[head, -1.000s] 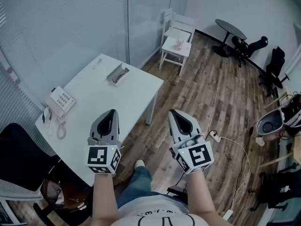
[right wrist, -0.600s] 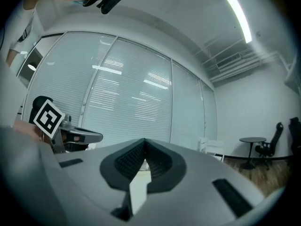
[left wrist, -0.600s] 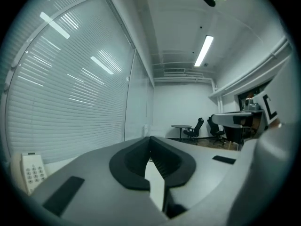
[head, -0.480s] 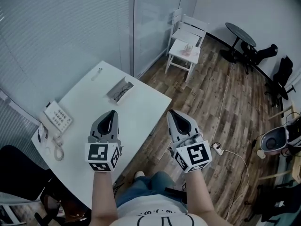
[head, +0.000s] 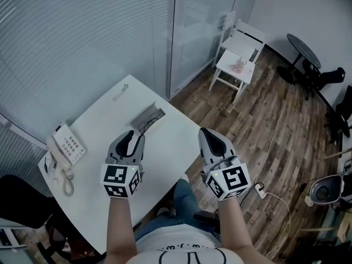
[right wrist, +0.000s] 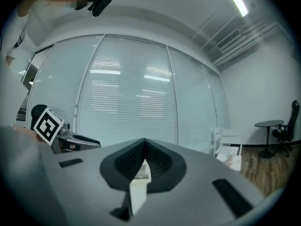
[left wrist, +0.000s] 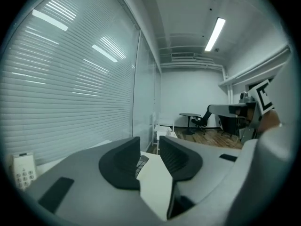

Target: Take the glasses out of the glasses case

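Case (head: 149, 115): grey, oblong, lid open. Lies flat on the white table (head: 102, 139) near its far right edge, long axis slanted. Glasses (head: 144, 127): thin dark frame, apparently lying in the case's nearer end. Too small to tell if folded.

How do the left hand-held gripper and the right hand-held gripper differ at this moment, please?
The left hand-held gripper has its jaws apart and opening; the right hand-held gripper has its jaws together. The left one hangs over the white table, just short of the open glasses case; the right one hangs off the table's corner, above the wooden floor. Both are empty and carry a marker cube.
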{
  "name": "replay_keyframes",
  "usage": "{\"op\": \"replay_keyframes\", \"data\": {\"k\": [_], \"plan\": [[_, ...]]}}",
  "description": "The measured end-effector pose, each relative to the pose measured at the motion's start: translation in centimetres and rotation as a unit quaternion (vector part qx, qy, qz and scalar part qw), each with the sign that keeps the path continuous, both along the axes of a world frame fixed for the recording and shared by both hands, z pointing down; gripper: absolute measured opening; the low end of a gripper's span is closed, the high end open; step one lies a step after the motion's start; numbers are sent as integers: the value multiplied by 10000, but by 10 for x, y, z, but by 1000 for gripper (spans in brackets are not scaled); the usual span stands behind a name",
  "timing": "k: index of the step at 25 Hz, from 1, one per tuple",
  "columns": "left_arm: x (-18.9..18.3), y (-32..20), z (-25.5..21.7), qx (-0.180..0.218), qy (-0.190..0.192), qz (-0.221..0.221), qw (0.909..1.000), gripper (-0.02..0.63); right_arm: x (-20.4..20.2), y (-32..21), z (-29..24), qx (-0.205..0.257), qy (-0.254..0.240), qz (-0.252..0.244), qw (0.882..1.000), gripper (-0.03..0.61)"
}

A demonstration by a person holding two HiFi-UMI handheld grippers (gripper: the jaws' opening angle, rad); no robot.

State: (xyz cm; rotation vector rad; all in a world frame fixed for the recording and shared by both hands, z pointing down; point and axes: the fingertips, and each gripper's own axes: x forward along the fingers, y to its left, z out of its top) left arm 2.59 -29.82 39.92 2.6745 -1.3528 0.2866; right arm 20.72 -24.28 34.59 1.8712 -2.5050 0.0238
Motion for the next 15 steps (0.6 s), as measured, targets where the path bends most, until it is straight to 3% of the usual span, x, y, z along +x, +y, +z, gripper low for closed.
{"op": "replay_keyframes", "data": {"k": [7, 15], "plan": [[35, -63, 49, -630, -747, 95, 9952, 123, 41, -87, 20, -292, -137, -334, 9989, 11], [52, -111, 121, -1532, -1672, 411, 9731, 110, 63, -158, 58, -689, -189, -779, 9944, 11]]}}
